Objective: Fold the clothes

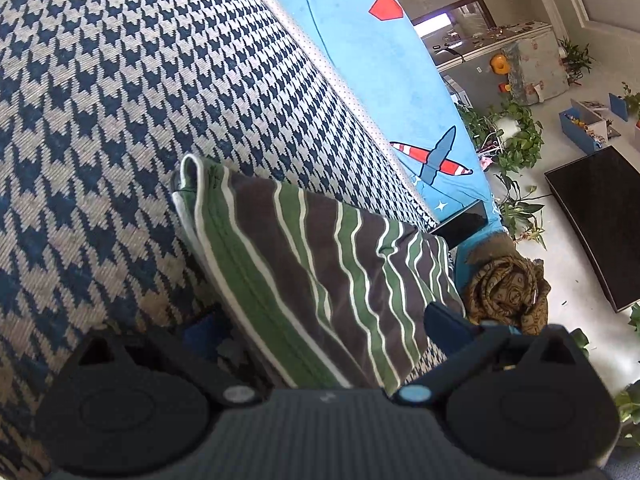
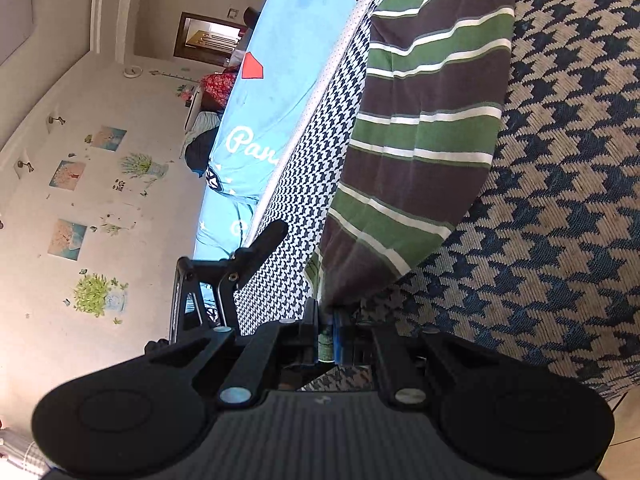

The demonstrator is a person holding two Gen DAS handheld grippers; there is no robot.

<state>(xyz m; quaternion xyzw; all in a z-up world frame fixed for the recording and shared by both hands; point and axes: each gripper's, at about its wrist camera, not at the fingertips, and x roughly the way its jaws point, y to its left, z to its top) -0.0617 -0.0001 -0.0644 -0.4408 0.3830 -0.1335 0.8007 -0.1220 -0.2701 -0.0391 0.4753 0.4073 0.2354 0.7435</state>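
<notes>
Striped cloth, brown and green with thin white lines, is pinched in the right gripper: its jaws stand almost fully together, and a corner of the striped garment runs down between them. From that pinch the garment spreads toward twelve o'clock in the right wrist view, lying on the houndstooth cover, navy and beige, which fills the side from one to five o'clock. At ten o'clock of the pinch a second black tool juts in over the cover's edge; its state cannot be told from this view.

In the left wrist view the left gripper stands wide open, one blue-padded finger at three o'clock of the cloth and the other finger dim at nine o'clock. The folded garment passes between them, and the right finger overlaps the cloth's edge; whether it presses on the fabric I cannot tell. The garment lies flat on the houndstooth cover, its rounded corner toward eleven o'clock.

Beyond the cover's dotted hem, toward one o'clock, lies a light blue blanket with red and white figures. At three o'clock a brown patterned scarf sits bundled, with potted plants and a dark low table farther out.
</notes>
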